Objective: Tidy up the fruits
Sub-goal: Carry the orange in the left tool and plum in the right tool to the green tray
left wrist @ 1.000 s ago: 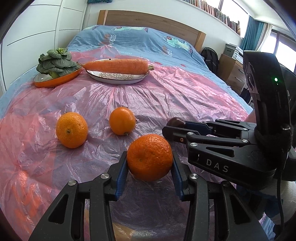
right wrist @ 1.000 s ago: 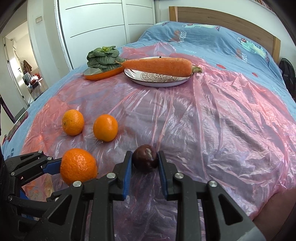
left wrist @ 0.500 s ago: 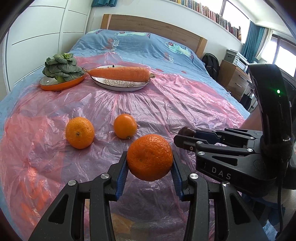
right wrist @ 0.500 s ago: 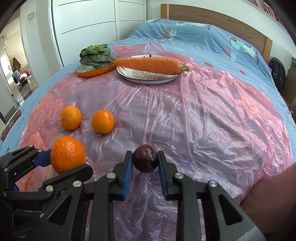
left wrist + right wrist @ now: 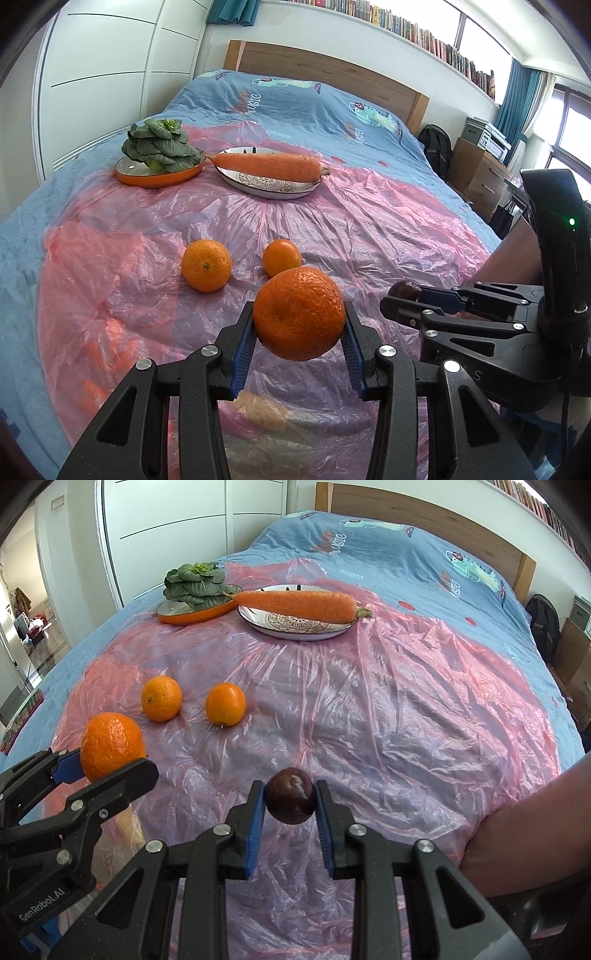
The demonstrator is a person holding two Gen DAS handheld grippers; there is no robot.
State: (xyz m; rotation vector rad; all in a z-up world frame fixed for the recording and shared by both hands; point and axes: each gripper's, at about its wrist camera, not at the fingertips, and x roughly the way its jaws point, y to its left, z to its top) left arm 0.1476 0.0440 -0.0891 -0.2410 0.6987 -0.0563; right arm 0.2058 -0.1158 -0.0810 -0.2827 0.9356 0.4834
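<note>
Bed covered with a blue printed quilt (image 5: pixel 424 554); crinkled pink plastic sheet (image 5: pixel 369 720) spread over the near half.

Far left on the sheet: orange-rimmed dish (image 5: pixel 192 614) bearing a head of leafy greens (image 5: pixel 194 581). Just right of it, a patterned plate (image 5: pixel 295 626) with a carrot (image 5: pixel 295 603) lying lengthwise across it; the carrot's thin tip reaches toward the orange dish, the stalk end overhangs the plate's right rim.

Nearer, left of centre: two loose mandarins resting on the sheet, near each other but apart, left mandarin (image 5: pixel 161 698) and right mandarin (image 5: pixel 225 703).

Left tool (image 5: pixel 299 336): blue pads clamped on either side of a large orange (image 5: pixel 299 313), held clear above the sheet. From the right wrist view this orange (image 5: pixel 112 745) sits at the lower left, in front of the loose pair.

Right tool (image 5: pixel 290 805): pads pressed narrow on a small dark purple-brown fruit (image 5: pixel 290 795), round and glossy, also lifted off the sheet. In the left wrist view the same tool (image 5: pixel 402 295) is seen side-on at the right, the dark fruit only just showing at its tip.

A bare forearm (image 5: pixel 524 834) enters at the right edge.

Beyond the bed, right: wooden headboard (image 5: pixel 325 79), a shelf of books (image 5: pixel 424 35) high on the wall, teal curtain (image 5: pixel 515 92), a wooden drawer unit (image 5: pixel 476 173) and a black backpack (image 5: pixel 436 147) beside the bed.
</note>
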